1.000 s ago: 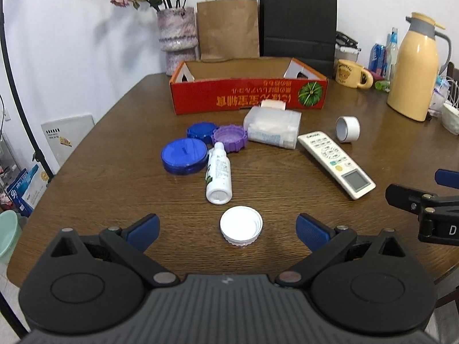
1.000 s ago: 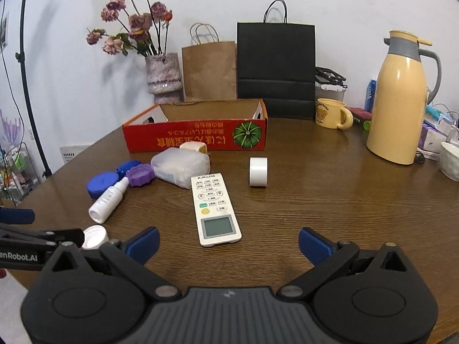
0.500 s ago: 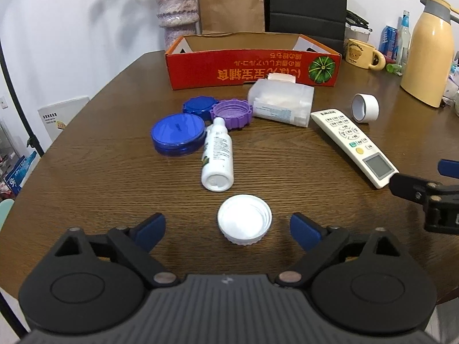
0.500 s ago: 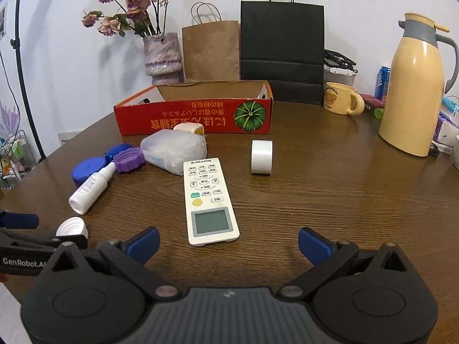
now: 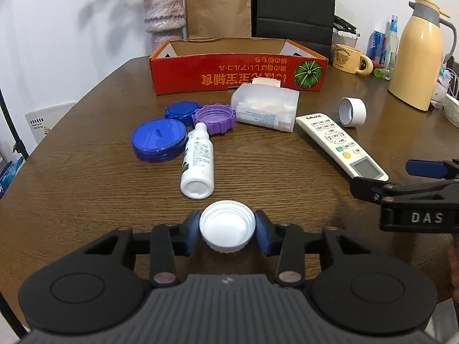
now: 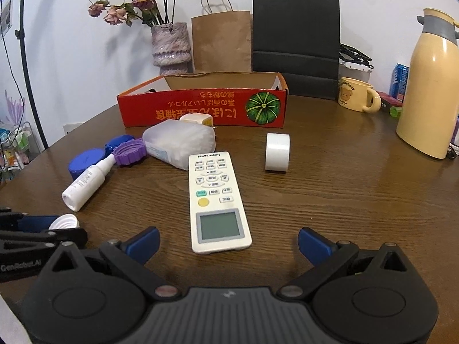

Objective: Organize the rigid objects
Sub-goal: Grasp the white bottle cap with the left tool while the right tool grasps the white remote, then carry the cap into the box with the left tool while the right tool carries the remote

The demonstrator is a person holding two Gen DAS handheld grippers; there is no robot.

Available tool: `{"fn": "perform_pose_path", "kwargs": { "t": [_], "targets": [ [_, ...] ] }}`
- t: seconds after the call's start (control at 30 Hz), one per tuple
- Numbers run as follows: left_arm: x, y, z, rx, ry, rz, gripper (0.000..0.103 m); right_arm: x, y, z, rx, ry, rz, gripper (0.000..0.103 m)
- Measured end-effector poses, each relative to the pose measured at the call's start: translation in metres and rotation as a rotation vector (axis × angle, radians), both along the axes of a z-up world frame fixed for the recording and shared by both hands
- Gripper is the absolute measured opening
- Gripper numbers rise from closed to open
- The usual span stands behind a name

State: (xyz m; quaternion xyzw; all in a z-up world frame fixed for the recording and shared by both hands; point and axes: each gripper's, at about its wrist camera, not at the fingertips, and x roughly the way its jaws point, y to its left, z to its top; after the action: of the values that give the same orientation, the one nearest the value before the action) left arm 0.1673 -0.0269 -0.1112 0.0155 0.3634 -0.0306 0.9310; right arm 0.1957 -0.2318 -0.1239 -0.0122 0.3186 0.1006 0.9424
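My left jaws are closing on the round white plastic cap [image 5: 227, 226], pads touching (right jaws gaping wide), the red cardboard box [image 5: 238, 70] straight ahead.

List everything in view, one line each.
white cap: 1, white, near table edge, between the left jaws
white bottle: 1, lying beyond the cap
lids: 3, two blue, one purple, left of centre
clear container: 1, before the box
remote: 1, white, centre
tape roll: 1, white
red box: 1, behind
mug: 1, yellow
thermos: 1, yellow, right
vase: 1, with flowers
paper bags: 2, brown, black
table: 1, wooden
left gripper: jaws closing on the cap
right gripper: jaws open
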Motion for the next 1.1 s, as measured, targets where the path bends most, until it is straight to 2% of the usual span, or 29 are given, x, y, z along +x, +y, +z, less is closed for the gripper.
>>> {"fn": "perform_pose_path", "kwargs": {
  "t": [0.47, 0.57, 0.63, 0.87, 0.93, 1.0, 1.1],
  "targets": [
    [0.01, 0.005, 0.022, -0.009, -0.085, 0.012, 0.041, 0.046, 0.006, 0.002, -0.039, 0.003, 0.011, 0.103],
    [0.016, 0.008, 0.026, -0.006, -0.105, 0.027, 0.041, 0.054, 0.008, 0.0, -0.036, 0.01, 0.016, 0.099],
    [0.019, 0.009, 0.029, -0.009, -0.116, 0.031, 0.041, 0.06, 0.009, -0.002, -0.028, 0.019, 0.018, 0.091],
    [0.027, 0.01, 0.034, -0.006, -0.128, 0.037, 0.041, 0.071, 0.016, -0.007, -0.038, 0.028, 0.059, 0.075],
    [0.028, 0.011, 0.034, -0.006, -0.129, 0.036, 0.041, 0.073, 0.018, -0.005, -0.032, 0.026, 0.082, 0.057],
    [0.028, 0.013, 0.034, -0.007, -0.127, 0.039, 0.041, 0.072, 0.02, -0.004, -0.02, 0.02, 0.109, 0.045],
    [0.031, 0.016, 0.035, -0.009, -0.121, 0.048, 0.041, 0.07, 0.022, -0.004, -0.024, 0.009, 0.104, 0.045]
  ]
}}
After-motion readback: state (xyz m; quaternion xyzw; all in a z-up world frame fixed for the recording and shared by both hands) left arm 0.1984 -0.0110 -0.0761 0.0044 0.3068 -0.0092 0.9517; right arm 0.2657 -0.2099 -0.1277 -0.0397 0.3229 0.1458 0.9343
